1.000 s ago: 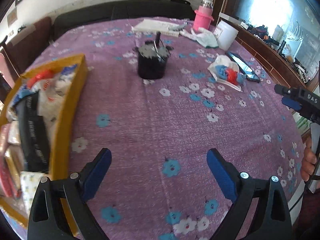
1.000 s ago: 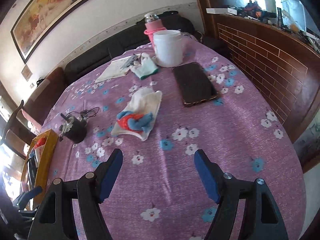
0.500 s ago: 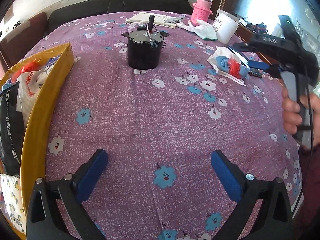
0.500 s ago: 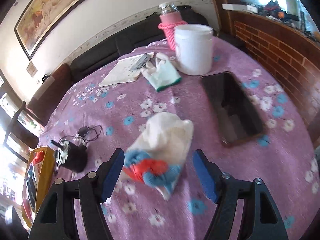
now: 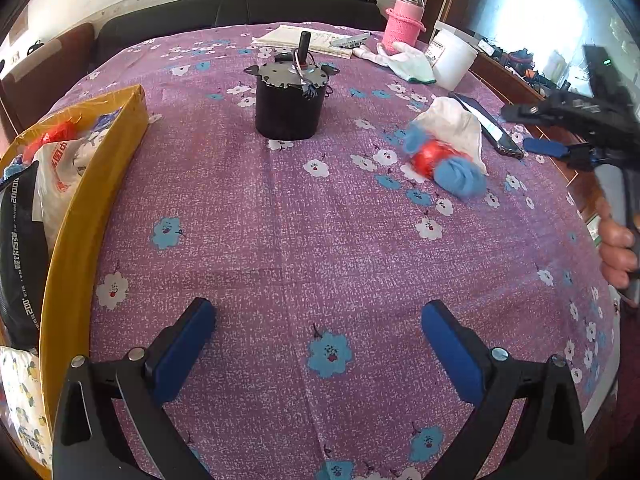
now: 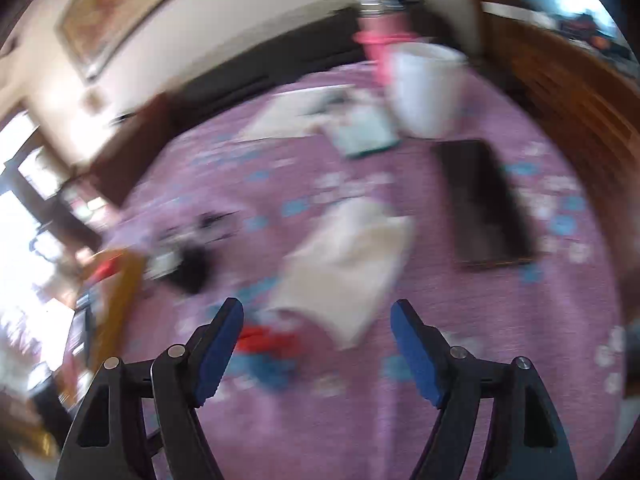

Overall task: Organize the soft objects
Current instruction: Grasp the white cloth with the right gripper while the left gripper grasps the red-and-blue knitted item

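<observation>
A white soft cloth with blue and red ends (image 5: 446, 148) lies on the purple flowered tablecloth (image 5: 300, 232), right of centre. In the blurred right wrist view it (image 6: 344, 268) lies just ahead of my open right gripper (image 6: 318, 340), with the red and blue end by the left finger. The right gripper also shows in the left wrist view (image 5: 556, 136), right of the cloth. My left gripper (image 5: 320, 344) is open and empty over the near tablecloth. A yellow box (image 5: 100, 168) with bags and soft items stands at the left. A white glove (image 5: 408, 62) lies at the back.
A black motor-like can (image 5: 290, 98) stands mid-table. A phone (image 5: 486, 124) lies beside the cloth. A white tub (image 5: 452, 58), a pink bottle (image 5: 404, 26) and a notebook (image 5: 304, 38) are at the back. A dark sofa runs behind the table.
My right gripper has moved closer to the white cloth and is in fast motion, blurring its view. My left gripper has edged forward and stays open.
</observation>
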Demonstrator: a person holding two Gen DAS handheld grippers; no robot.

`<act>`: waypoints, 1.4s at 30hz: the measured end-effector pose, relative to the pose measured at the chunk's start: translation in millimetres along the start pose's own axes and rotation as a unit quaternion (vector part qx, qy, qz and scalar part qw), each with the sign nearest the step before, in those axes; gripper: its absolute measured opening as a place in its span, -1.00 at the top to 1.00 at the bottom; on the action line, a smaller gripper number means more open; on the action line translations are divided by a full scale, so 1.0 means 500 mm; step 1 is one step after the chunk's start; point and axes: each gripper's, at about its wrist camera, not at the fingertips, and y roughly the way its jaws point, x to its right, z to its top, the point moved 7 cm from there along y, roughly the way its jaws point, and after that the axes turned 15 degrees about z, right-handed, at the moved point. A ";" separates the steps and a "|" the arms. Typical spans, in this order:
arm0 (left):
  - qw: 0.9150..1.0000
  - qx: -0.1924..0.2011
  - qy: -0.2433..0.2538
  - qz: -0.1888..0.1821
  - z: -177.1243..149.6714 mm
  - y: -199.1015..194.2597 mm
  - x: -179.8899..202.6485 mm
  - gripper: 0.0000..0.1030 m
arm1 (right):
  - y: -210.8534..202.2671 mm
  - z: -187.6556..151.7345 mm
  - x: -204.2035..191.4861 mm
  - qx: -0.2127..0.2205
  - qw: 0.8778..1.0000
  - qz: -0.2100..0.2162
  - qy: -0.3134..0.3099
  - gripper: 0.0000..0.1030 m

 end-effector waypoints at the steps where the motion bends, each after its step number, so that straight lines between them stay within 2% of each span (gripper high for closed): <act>1: 1.000 0.000 0.000 0.000 0.000 0.000 0.000 -1.00 | 0.007 0.004 0.014 0.003 1.000 -0.012 0.011 -0.55; 5: 1.000 -0.001 0.004 0.006 -0.001 0.001 0.003 -1.00 | 0.054 0.020 0.031 0.025 0.998 -0.052 0.033 -0.55; 9: 1.000 -0.004 0.014 0.018 -0.001 0.005 0.008 -1.00 | 0.104 0.048 -0.001 0.044 0.997 -0.048 0.041 -0.55; 12: 0.999 -0.006 0.022 0.028 -0.003 0.007 0.011 -1.00 | 0.140 0.052 -0.001 0.033 0.997 -0.056 0.037 -0.55; 18: 0.996 -0.012 0.052 0.067 -0.005 0.014 0.025 -1.00 | 0.162 0.054 0.001 0.040 0.997 -0.066 -0.016 -0.54; 20: 0.996 -0.014 0.051 0.065 -0.004 0.014 0.022 -1.00 | 0.161 0.053 0.003 0.042 0.996 -0.080 -0.026 -0.17; 21: 0.997 -0.017 0.049 0.065 -0.004 0.013 0.021 -1.00 | 0.159 0.054 0.006 0.039 0.995 -0.085 -0.030 0.26; 22: 0.997 -0.021 0.041 0.063 -0.004 0.012 0.019 -1.00 | 0.158 0.055 0.008 0.038 0.996 -0.079 -0.027 0.50; 24: 0.999 -0.027 0.021 0.037 0.003 0.007 0.027 -1.00 | 0.146 0.055 0.022 0.039 0.998 -0.056 0.001 0.61; 25: 0.999 -0.032 0.011 0.016 0.015 0.004 0.038 -1.00 | 0.142 0.055 0.026 0.040 0.998 -0.050 0.008 0.64; 27: 1.000 -0.029 0.004 -0.002 0.044 0.003 0.062 -1.00 | 0.131 0.056 0.031 0.042 0.998 -0.039 0.019 0.66; 30: 1.000 -0.017 0.021 -0.001 0.096 0.012 0.110 -0.99 | 0.113 0.059 0.024 0.048 0.998 -0.018 0.025 0.66; 34: 0.999 0.007 0.042 -0.017 0.160 0.041 0.179 -0.97 | 0.072 0.073 0.016 0.073 0.997 0.000 0.022 0.66; 36: 0.999 -0.003 0.050 -0.021 0.183 0.071 0.208 -0.70 | 0.055 0.079 0.022 0.081 0.996 0.006 0.027 0.66; 38: 0.997 -0.019 0.059 -0.038 0.200 0.105 0.240 -0.58 | 0.053 0.084 0.030 0.082 0.996 0.013 0.039 0.66; 40: 0.997 0.000 0.073 -0.020 0.216 0.115 0.259 -0.54 | 0.050 0.086 0.040 0.080 0.995 0.017 0.050 0.66; 41: 0.997 0.004 0.080 -0.013 0.217 0.116 0.267 -0.42 | 0.052 0.086 0.042 0.080 0.995 0.021 0.054 0.66; 42: 0.996 0.013 0.086 -0.006 0.219 0.114 0.272 -0.15 | 0.052 0.086 0.044 0.079 0.995 0.027 0.057 0.66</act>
